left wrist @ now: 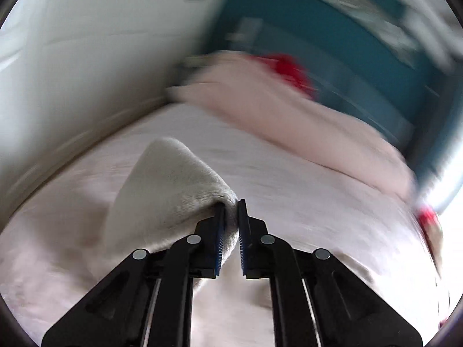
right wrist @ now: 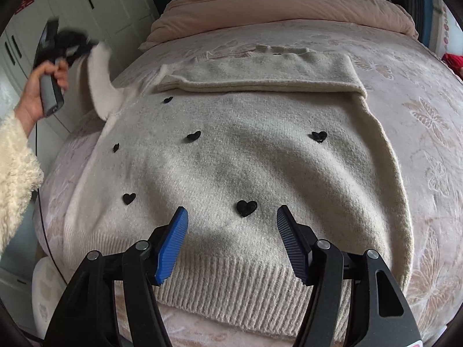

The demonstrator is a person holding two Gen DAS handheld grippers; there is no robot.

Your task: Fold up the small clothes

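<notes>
Above sweater [right wrist: 246,159] (cream, black hearts), right hand-held gripper [right wrist: 231,217], jaws apart.

We see soft daylight, fairly bright. Left wrist view: heavy motion smear across far wall [left wrist: 332,43] and pink duvet [left wrist: 289,110]; blown-out glare at right edge; only nearby black fingers [left wrist: 220,231] sharp. Right wrist view: crisp, except blurred raised gripper [right wrist: 62,47] at left. Grey shadows lie across cream sweater [right wrist: 231,159]. Both show strong fisheye bulge, dark round vignette at corners.
</notes>
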